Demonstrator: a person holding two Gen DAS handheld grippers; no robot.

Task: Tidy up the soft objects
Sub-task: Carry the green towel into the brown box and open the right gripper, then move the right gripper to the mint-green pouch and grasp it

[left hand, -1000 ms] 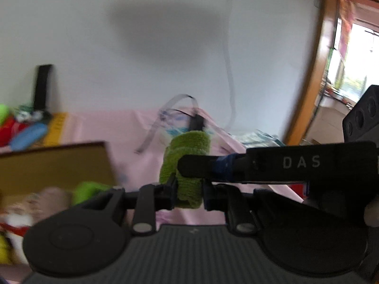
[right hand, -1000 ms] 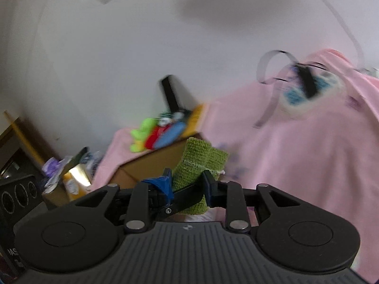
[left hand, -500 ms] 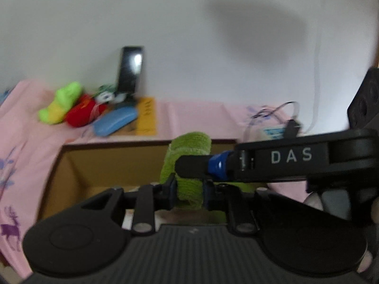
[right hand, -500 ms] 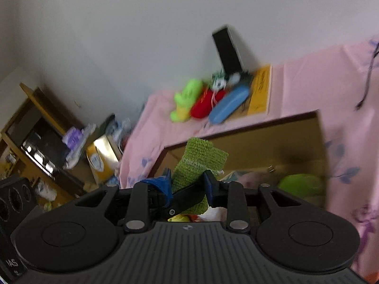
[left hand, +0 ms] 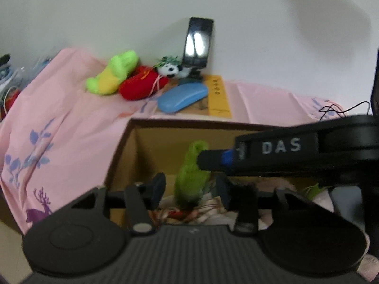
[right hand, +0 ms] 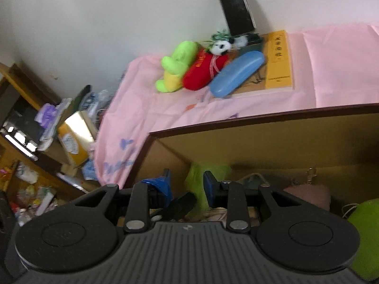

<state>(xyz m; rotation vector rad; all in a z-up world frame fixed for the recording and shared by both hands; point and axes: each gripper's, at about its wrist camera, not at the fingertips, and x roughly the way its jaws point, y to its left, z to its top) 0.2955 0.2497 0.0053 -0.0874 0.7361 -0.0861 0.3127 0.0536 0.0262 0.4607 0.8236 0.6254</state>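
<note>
Fingers first: in the left wrist view the left gripper (left hand: 190, 188) has its jaws opening, with clear gaps on both sides of the green towel (left hand: 191, 177), so neither pad presses it. The towel hangs blurred between them, over the open cardboard box (left hand: 132, 127). From three o'clock the right gripper's finger (left hand: 213, 159) reaches in, its tip against the towel's right edge. Below the towel, mixed soft things lie in the box, too blurred to name. Beyond the box, at twelve o'clock, a blue case (left hand: 182, 97) rests on a yellow book (left hand: 219, 97), with a red plush (left hand: 139, 87) and a green-yellow plush (left hand: 113, 74) at eleven o'clock on the pink cloth (left hand: 59, 108). A small panda toy (left hand: 169, 69) sits by a dark phone (left hand: 197, 42) leaning on the wall.

Over to the right wrist view: the right gripper (right hand: 187, 187) is opening too, a moderate gap, the towel (right hand: 199, 179) smeared between the blue-tipped pads; whether a pad touches it, I cannot tell. It is over the box (right hand: 260, 118). A pinkish plush (right hand: 308, 195) lies inside at three o'clock, a bright green soft thing (right hand: 362, 234) at four o'clock. Cluttered wooden shelves (right hand: 26, 146) stand at nine o'clock.
</note>
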